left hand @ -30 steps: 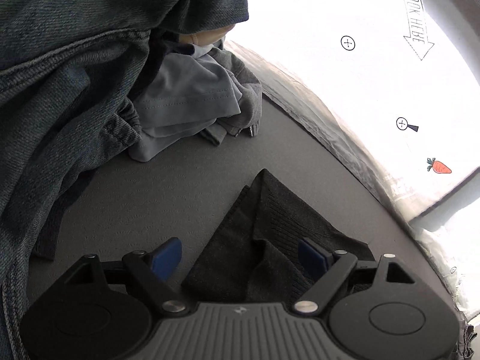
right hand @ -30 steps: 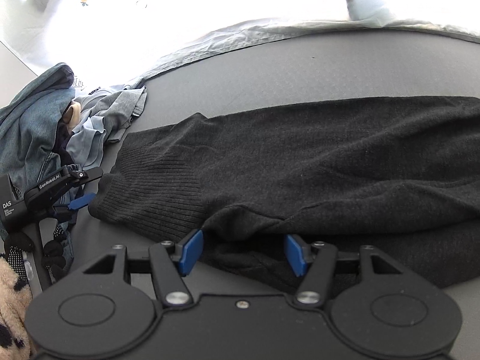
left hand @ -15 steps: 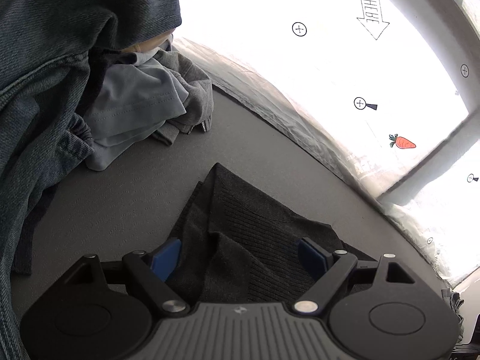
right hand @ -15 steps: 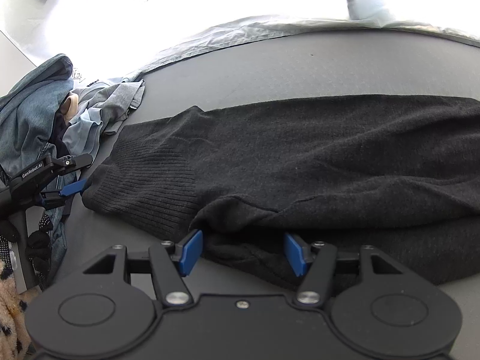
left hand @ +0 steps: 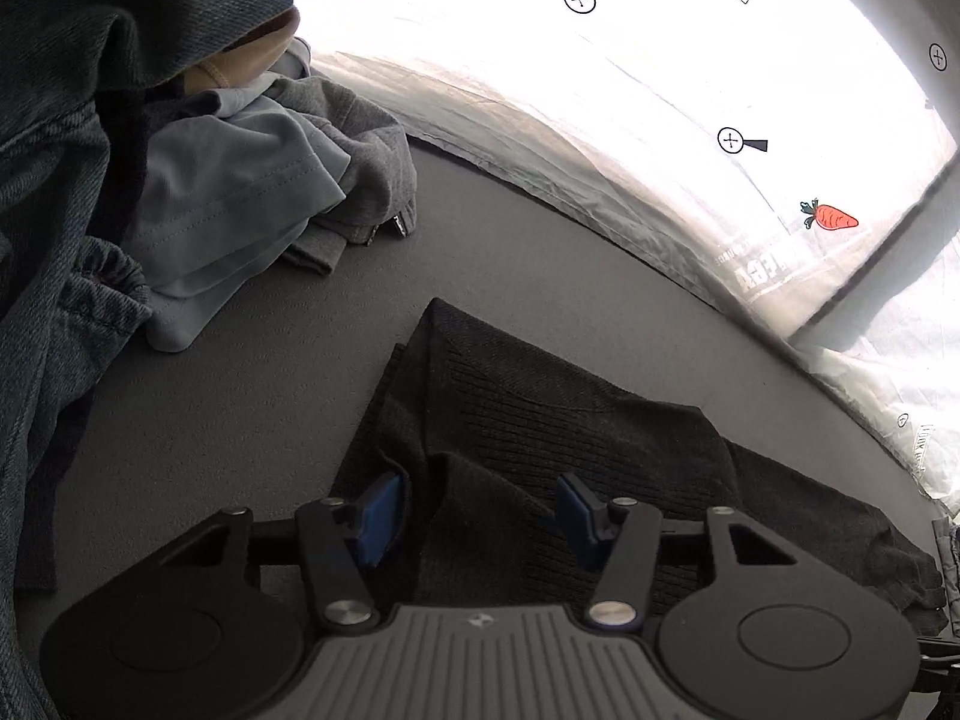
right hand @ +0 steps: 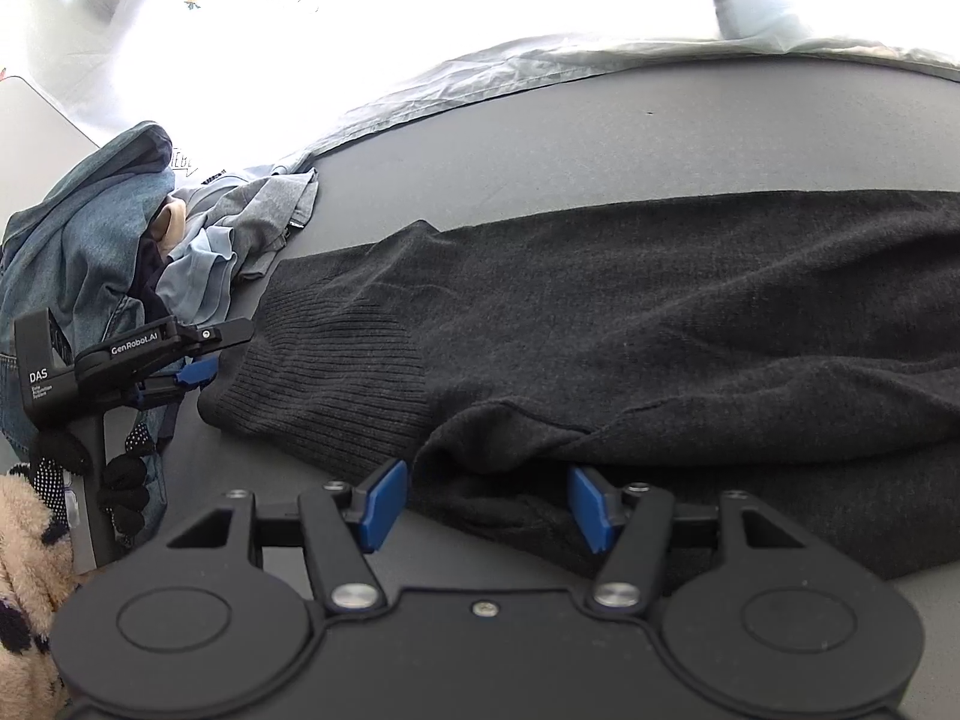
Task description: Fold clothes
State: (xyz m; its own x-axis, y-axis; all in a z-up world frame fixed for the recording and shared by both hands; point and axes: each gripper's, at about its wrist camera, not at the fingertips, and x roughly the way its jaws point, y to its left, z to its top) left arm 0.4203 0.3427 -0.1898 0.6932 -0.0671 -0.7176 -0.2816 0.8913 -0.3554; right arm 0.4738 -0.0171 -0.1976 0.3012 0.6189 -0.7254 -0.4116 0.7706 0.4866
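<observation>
A dark charcoal knit sweater [right hand: 630, 312] lies flat on the grey table [right hand: 600, 138], its ribbed hem at the left. My right gripper [right hand: 487, 504] is open, its blue pads either side of a raised fold at the sweater's near edge. My left gripper [left hand: 474, 510] is open around a bunched ridge at the ribbed hem corner [left hand: 540, 420]. The left gripper also shows in the right wrist view [right hand: 198, 372], at the sweater's left end.
A heap of unfolded clothes lies at the table's left: blue denim [left hand: 54, 180], a light blue garment [left hand: 228, 198] and a grey one [left hand: 366, 168]. Crinkled white plastic sheet [left hand: 660, 192] lines the table's far edge. A fuzzy beige sleeve [right hand: 24, 552] is at lower left.
My left gripper has advanced over the sweater's hem corner, so fabric now sits between its pads. The right gripper has barely moved, and its jaws stay open.
</observation>
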